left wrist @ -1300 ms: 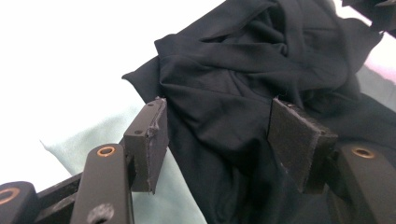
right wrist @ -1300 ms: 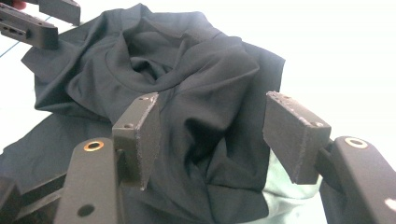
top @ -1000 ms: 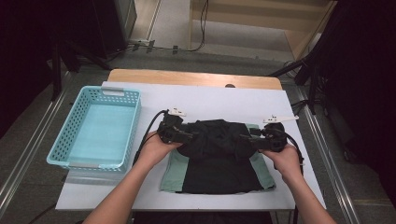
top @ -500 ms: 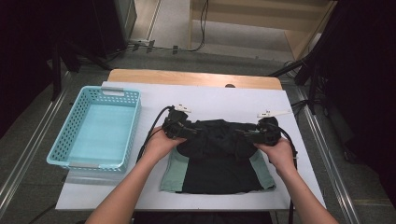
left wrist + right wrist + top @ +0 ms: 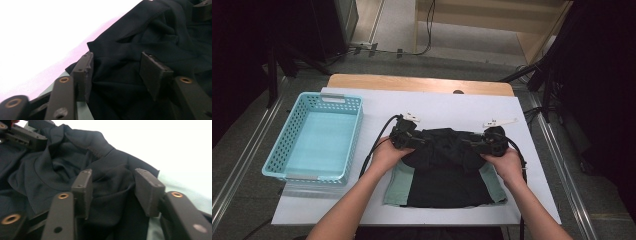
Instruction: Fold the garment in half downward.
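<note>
Both tools are standing wide open over the black garment (image 5: 447, 165), the left tool (image 5: 408, 140) and right tool (image 5: 482, 144) at its far corners, probably for folding it on the white surface (image 5: 452, 107).

garment (image 5: 447, 170): black body, plain, with pale green sleeves at both sides
garment stitching (image 5: 96, 150): black, same as the cloth
left gripper (image 5: 411, 140): black, with 2 matt black pads and brass-coloured rivets
right gripper (image 5: 477, 143): black, with 2 dark grey pads and brass-coloured rivets
basket (image 5: 287, 150): light turquoise, a grid of small holes in its walls, left of the garment
table top (image 5: 447, 107): white under the garment, a light wood strip along its far edge
</note>
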A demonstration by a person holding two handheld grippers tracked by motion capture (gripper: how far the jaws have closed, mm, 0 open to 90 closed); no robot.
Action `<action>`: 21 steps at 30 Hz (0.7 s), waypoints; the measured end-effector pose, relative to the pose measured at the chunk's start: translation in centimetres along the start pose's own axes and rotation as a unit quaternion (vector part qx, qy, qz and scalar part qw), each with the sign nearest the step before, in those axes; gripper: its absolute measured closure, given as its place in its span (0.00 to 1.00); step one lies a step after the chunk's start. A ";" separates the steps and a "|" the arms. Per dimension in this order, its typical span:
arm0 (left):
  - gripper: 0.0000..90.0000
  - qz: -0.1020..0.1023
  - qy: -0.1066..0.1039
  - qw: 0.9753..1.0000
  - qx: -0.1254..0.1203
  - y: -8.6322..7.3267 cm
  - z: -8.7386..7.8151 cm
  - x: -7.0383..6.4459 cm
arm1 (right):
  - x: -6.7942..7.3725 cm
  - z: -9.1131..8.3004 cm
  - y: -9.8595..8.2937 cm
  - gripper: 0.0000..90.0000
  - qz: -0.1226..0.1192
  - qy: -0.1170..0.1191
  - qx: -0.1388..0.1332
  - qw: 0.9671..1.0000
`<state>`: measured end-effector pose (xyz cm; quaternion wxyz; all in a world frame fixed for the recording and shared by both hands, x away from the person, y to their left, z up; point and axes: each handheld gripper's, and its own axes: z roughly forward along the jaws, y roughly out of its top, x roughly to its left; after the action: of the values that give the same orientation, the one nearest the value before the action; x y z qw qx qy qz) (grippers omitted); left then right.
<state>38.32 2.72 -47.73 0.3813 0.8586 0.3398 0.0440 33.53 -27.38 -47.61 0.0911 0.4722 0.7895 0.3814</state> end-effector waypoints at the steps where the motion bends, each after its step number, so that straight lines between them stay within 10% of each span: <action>1: 0.57 0.002 0.002 1.000 0.001 -0.1 0.0 0.0 | 0.1 0.1 -0.1 0.57 0.000 0.000 0.004 1.000; 13: 0.91 0.017 0.000 1.000 0.018 -0.4 0.0 -0.5 | 0.3 0.8 -0.4 0.82 0.008 0.014 0.047 0.999; 21: 0.93 0.008 -0.008 1.000 -0.007 -0.1 -0.8 -0.5 | 0.7 -0.1 0.0 0.92 -0.006 0.006 0.033 0.999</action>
<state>37.63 3.01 -47.14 0.3896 0.8588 0.3299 0.0428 33.13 -26.88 -47.41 0.0728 0.4678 0.8049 0.3579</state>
